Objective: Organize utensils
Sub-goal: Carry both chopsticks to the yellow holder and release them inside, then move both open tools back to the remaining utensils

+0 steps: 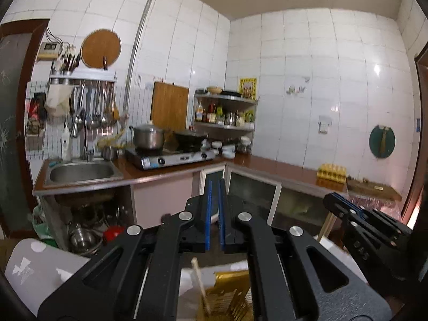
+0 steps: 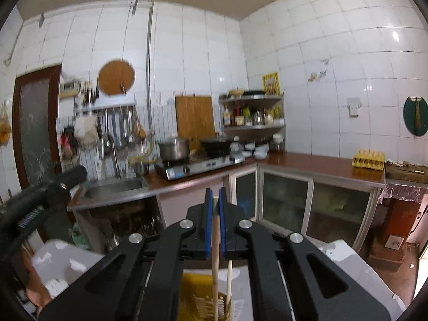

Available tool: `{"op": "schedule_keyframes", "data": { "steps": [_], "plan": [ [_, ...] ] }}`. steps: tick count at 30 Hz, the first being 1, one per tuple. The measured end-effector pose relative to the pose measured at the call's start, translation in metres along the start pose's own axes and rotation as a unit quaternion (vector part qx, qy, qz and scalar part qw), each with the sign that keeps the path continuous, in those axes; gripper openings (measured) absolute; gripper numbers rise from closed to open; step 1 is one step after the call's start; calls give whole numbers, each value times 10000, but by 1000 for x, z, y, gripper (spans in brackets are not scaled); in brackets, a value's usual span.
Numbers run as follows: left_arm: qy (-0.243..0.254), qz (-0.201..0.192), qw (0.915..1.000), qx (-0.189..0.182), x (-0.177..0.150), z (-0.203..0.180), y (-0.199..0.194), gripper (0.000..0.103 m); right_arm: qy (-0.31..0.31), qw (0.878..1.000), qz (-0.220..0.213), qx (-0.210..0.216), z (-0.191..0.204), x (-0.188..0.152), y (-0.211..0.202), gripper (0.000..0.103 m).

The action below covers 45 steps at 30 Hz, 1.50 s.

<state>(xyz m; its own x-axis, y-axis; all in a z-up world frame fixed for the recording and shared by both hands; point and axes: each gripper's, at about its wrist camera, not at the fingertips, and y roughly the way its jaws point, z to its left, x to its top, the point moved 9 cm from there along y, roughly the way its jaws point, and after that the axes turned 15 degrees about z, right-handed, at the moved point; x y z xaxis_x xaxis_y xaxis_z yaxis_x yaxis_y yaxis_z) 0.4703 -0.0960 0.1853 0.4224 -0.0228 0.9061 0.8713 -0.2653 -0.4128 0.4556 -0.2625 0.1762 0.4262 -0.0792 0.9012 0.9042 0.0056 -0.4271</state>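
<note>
My right gripper (image 2: 216, 200) is shut on a pale wooden chopstick (image 2: 215, 243) that hangs down toward a yellow slotted utensil holder (image 2: 198, 299) below it. A second wooden stick (image 2: 229, 281) stands in the holder beside it. My left gripper (image 1: 214, 187) has its blue pads nearly together with a narrow gap and nothing between them. Below it are the yellow holder (image 1: 230, 294) and a wooden stick (image 1: 200, 283) standing in it. The right gripper also shows in the left wrist view (image 1: 345, 203) at the right. The left gripper's body (image 2: 40, 198) shows at the left of the right wrist view.
A white surface (image 2: 355, 270) lies under the holder. Ahead is an L-shaped brown counter (image 1: 267, 164) with a steel sink (image 1: 80, 172), a gas stove (image 1: 171, 156) with a pot and a wok, a bottle shelf (image 1: 224, 115) and a yellow egg tray (image 1: 331, 174).
</note>
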Motion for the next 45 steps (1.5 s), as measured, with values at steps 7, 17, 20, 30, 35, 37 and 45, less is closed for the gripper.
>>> {"op": "schedule_keyframes", "data": {
  "steps": [7, 17, 20, 30, 35, 37, 45],
  "plan": [
    [67, 746, 9966, 348, -60, 33, 16, 20, 26, 9969, 789, -67, -11, -41, 44, 5],
    [-127, 1869, 9814, 412, -156, 64, 12, 80, 162, 9929, 1161, -202, -40, -80, 24, 66],
    [-166, 2074, 9776, 319, -177, 62, 6, 85, 203, 9903, 1356, -226, -49, -104, 2, 66],
    [-166, 2683, 9629, 243, -248, 50, -16, 94, 268, 9657, 2570, -259, -52, -247, -32, 66],
    [-199, 2964, 9544, 280, -277, 52, -18, 94, 202, 9586, 2833, -205, -38, -287, -40, 66],
    [-179, 3042, 9520, 291, -287, 51, -19, 94, 154, 9563, 2915, -166, -30, -300, -43, 66],
    [4, 3300, 9436, 256, -311, 34, -17, 94, -289, 9492, 3130, -120, 2, -318, -41, 64]
  ]
}}
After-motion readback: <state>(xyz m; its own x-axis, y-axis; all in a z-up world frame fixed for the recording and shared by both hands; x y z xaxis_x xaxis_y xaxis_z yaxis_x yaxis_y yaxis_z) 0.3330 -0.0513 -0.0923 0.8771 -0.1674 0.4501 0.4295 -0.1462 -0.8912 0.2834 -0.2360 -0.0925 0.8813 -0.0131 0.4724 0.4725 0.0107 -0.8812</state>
